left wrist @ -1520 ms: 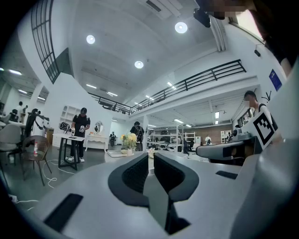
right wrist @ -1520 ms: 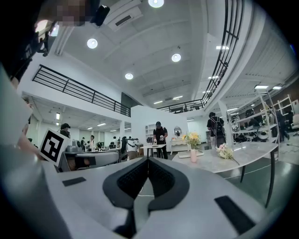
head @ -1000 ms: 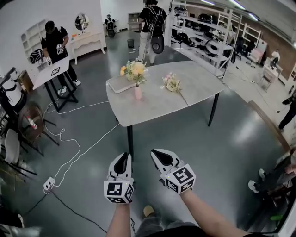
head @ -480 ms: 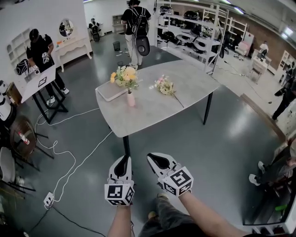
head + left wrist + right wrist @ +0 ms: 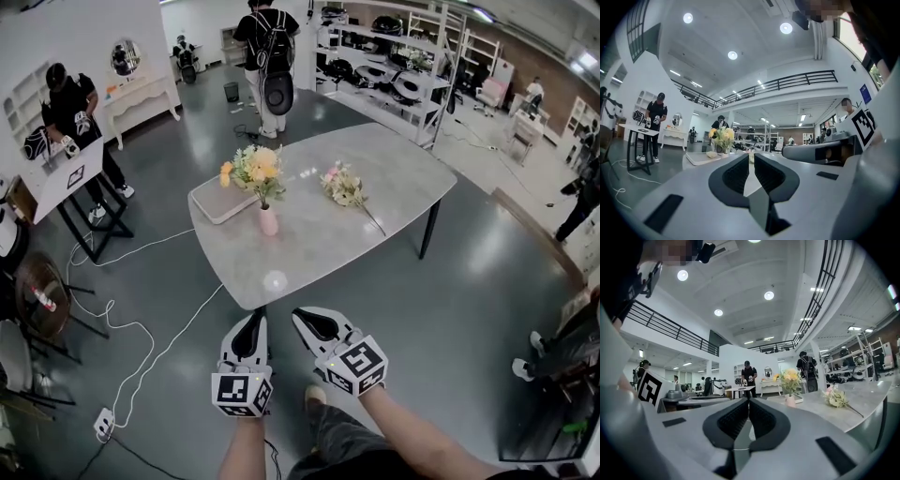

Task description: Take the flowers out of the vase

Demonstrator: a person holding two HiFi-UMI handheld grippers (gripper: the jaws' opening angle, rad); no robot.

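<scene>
L gripper (image 5: 252,319) & R gripper (image 5: 300,315) are held side by side, level, just short of the desk's (image 5: 375,225) near edge. Both have fingers pressed together w/ nothing between them (each gripper view shows the pads meeting at the tips). The pink vase (image 5: 268,221) stands upright on the desk, well ahead of the fingers, roughly in line w/ the gap between the two grippers. Yellow & white flowers (image 5: 255,169) are in it, not yet taken out. A flat tray (image 5: 214,204) lies just beyond the vase, ahead-left of the L fingers. A second bunch (image 5: 344,186) lies loose on the desk, ahead & right of the R fingers, apart from the vase.
</scene>
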